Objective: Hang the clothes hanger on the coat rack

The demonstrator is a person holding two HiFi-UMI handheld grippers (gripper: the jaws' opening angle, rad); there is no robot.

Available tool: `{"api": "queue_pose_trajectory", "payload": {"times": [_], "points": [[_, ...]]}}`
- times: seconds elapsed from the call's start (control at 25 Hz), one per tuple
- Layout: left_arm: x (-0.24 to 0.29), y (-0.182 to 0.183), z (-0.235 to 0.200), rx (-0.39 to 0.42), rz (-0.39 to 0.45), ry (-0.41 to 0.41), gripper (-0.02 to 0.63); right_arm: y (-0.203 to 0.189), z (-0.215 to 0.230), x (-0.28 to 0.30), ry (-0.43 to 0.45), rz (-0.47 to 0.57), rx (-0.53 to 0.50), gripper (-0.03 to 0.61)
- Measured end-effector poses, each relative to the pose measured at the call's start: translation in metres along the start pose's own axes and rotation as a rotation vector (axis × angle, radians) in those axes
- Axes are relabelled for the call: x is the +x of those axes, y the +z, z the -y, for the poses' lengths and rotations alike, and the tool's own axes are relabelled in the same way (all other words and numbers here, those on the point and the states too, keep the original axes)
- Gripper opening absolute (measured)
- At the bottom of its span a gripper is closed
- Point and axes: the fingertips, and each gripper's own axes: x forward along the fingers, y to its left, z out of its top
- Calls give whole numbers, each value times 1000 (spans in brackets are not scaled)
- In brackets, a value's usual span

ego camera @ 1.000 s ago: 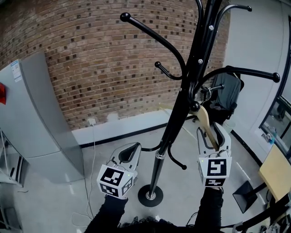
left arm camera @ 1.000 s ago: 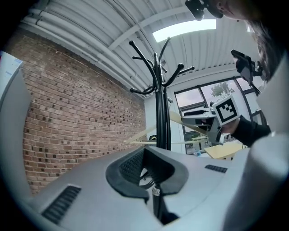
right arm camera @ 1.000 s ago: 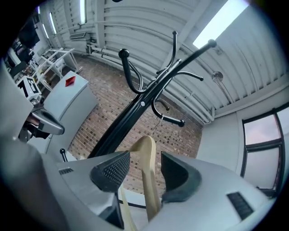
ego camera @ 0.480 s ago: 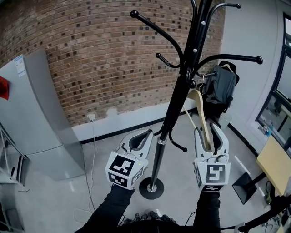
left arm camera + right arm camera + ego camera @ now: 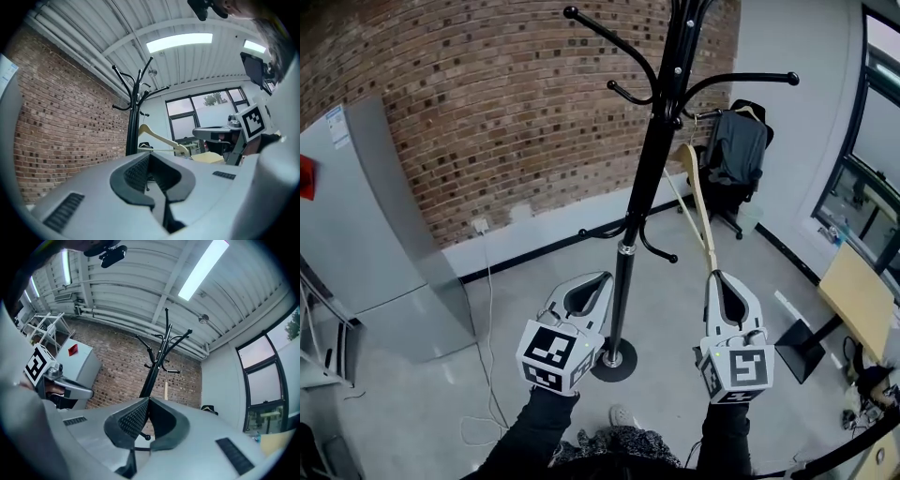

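The wooden hanger (image 5: 698, 202) hangs by its metal hook from a right-hand arm of the black coat rack (image 5: 647, 178), tilted down towards me. My right gripper (image 5: 720, 277) is below and just short of the hanger's low end, not touching it; its jaws are closing to shut with nothing between them. My left gripper (image 5: 598, 279) is shut and empty, left of the rack's pole. In the left gripper view the hanger (image 5: 161, 139) shows beside the rack (image 5: 132, 122), beyond my left gripper (image 5: 149, 154). In the right gripper view the hanger (image 5: 165, 389) hangs beyond my right gripper (image 5: 148, 399).
A grey cabinet (image 5: 384, 244) stands at the left against the brick wall. A chair with a dark jacket (image 5: 736, 155) is behind the rack at the right. A wooden desk (image 5: 862, 300) is at the far right. The rack's round base (image 5: 614, 361) sits on the floor between my arms.
My right gripper let go of the hanger's low end, which now hangs free on the rack. Both grippers drew back from the rack towards me.
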Motion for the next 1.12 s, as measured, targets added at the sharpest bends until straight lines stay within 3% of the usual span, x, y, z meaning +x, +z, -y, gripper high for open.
{"api": "queue_pose_trajectory", "payload": {"times": [0.64,1.12], "points": [[-33,6,89,-43,-14,12,3,-10,-2,-91,144,-62,106,11],[-61,0,177,-61,-25,20,3,-24,1,-172,233,-95,103,9]]}}
